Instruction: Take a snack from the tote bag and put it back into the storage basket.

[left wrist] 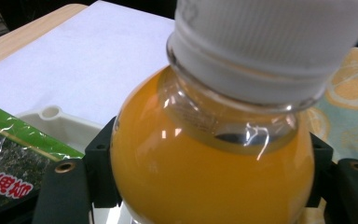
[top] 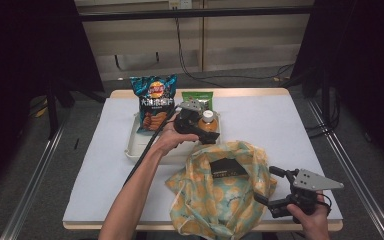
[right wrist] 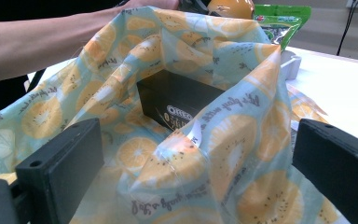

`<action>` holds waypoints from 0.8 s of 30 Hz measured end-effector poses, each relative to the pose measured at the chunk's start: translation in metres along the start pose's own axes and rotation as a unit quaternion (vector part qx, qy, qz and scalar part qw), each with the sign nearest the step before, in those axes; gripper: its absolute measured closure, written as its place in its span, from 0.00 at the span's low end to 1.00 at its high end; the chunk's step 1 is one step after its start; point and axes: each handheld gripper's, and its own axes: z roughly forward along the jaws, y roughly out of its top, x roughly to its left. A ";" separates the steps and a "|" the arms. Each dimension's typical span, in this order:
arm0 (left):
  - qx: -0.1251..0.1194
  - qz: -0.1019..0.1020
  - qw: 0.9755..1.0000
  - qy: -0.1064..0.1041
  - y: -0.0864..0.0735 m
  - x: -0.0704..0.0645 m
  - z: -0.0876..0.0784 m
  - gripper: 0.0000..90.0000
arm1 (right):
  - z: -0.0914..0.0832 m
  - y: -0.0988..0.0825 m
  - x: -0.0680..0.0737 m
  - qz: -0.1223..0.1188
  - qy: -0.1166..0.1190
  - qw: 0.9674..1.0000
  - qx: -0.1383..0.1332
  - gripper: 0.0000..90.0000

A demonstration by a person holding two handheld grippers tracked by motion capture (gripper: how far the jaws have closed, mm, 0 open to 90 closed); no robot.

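Observation:
An orange juice bottle (top: 208, 121) with a white cap stands in the white tray (top: 135, 150). My left gripper (top: 206, 130) reaches over the tray and is shut on it. In the left gripper view the bottle (left wrist: 205, 177) is wedged between the two black jaws, whose pads press its sides. A fruit-print fabric bag (top: 215, 197) lies open at the table's front with a black box (top: 225, 167) inside. My right gripper (top: 267, 186) sits at the bag's right edge and is open. In the right gripper view loose bag fabric (right wrist: 223, 140) lies between the wide jaws, and the box (right wrist: 177, 100) is behind it.
A blue chips bag (top: 154, 102) leans in the tray's far left, and a green seaweed packet (top: 197, 97) stands behind the bottle. The person's left forearm (right wrist: 37, 44) crosses above the bag. White sheet covers the table to the left and far right.

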 end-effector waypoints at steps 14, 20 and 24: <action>-0.012 -0.037 0.998 0.051 -0.001 -0.013 -0.017 0.13 | 0.002 0.000 -0.001 0.000 0.000 1.000 -0.001 0.01; -0.038 -0.050 0.996 0.069 -0.002 -0.021 -0.039 0.14 | 0.001 0.001 -0.001 0.000 -0.001 1.000 -0.001 0.01; -0.057 -0.057 0.994 0.078 -0.003 -0.031 -0.051 0.17 | 0.002 0.001 -0.002 0.001 -0.005 1.000 -0.002 0.02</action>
